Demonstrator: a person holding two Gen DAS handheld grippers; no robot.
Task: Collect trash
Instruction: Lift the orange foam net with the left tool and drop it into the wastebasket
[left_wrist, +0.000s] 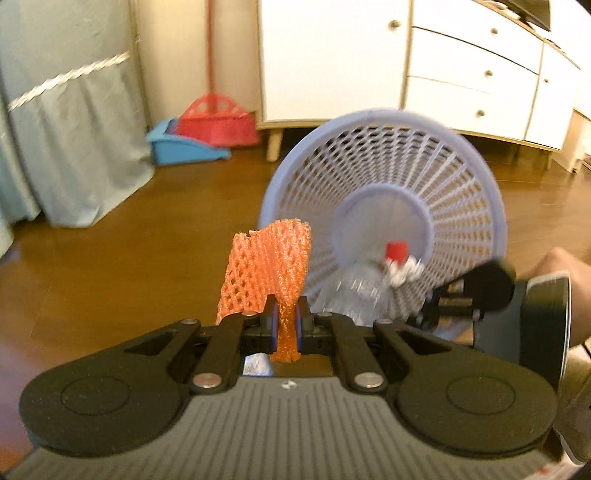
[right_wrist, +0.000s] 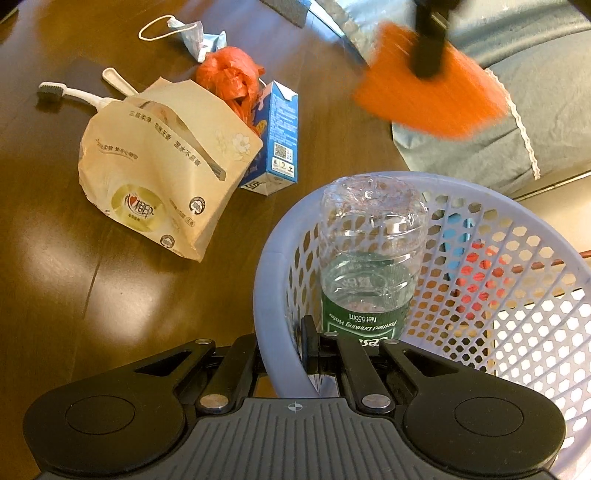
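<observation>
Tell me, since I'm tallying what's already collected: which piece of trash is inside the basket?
The clear water bottle, green-labelled, lies inside the lavender basket. The tissue pack, blue carton and orange bag lie on the floor.

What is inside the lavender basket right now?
The lavender basket holds one clear plastic water bottle with a green label and red cap. Something white and crumpled lies by the cap, too blurred to name. The bottle covers part of the basket's bottom.
</observation>
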